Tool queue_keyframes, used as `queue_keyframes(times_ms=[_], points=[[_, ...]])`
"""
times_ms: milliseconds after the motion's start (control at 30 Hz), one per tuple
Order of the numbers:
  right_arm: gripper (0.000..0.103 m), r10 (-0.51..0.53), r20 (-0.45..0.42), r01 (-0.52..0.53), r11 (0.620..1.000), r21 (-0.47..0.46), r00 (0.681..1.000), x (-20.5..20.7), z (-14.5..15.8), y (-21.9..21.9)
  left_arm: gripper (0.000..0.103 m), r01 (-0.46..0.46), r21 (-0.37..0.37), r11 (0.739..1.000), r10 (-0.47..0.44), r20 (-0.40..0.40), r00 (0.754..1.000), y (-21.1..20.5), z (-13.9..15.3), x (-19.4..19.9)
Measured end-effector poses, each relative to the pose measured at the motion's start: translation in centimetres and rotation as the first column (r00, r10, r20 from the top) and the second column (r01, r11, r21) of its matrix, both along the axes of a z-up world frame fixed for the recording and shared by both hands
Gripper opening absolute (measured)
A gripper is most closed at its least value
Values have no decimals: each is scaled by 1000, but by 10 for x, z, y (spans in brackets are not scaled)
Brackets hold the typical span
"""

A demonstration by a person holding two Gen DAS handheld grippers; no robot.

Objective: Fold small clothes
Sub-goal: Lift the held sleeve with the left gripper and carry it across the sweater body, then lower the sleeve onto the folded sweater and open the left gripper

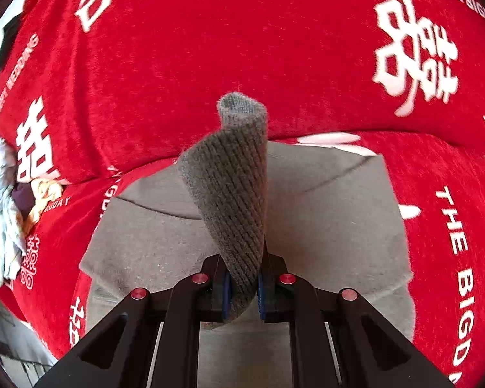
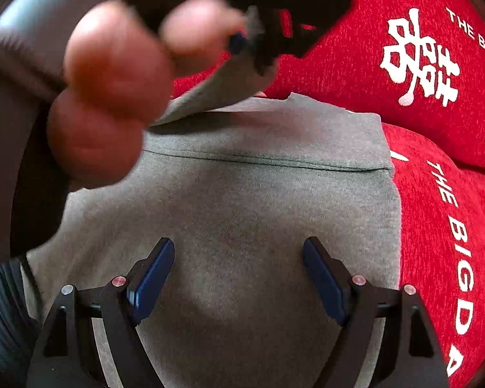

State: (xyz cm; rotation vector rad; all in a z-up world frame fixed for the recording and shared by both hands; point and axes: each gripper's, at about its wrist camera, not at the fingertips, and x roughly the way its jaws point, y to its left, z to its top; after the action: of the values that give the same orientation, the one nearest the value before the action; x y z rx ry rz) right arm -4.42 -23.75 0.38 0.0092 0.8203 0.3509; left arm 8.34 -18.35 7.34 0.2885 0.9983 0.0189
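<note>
Mid-fold: left claw (image 1: 242, 294) pinched the grey garment's (image 1: 323, 226) ribbed cuff (image 1: 232, 174) upright ahead; right claw (image 2: 239, 278) hovered agape, next likely laying the cuff across.

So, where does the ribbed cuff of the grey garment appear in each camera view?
Left wrist view: the ribbed cuff stands in the centre, pinched by the left gripper.
Right wrist view: probably the blurred grey strip at the upper middle, behind the hand; ribs cannot be seen.
Shared landmark: the white double-happiness character on the red blanket.
</note>
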Motion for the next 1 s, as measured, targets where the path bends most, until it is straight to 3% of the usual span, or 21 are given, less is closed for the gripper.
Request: queue_keyframes(times_ms=[300, 700, 1000], points=[[85, -5, 13, 5, 999, -53, 1000, -1, -2, 9, 13, 65, -36, 997, -68, -78, 995, 2, -17, 5], [85, -12, 28, 13, 999, -43, 1000, 0, -3, 5, 14, 143, -82, 986, -155, -176, 972, -18, -48, 15], [85, -16, 35, 18, 998, -59, 999, 2, -4, 6, 14, 166, -182, 969, -205, -219, 954, -19, -58, 20]])
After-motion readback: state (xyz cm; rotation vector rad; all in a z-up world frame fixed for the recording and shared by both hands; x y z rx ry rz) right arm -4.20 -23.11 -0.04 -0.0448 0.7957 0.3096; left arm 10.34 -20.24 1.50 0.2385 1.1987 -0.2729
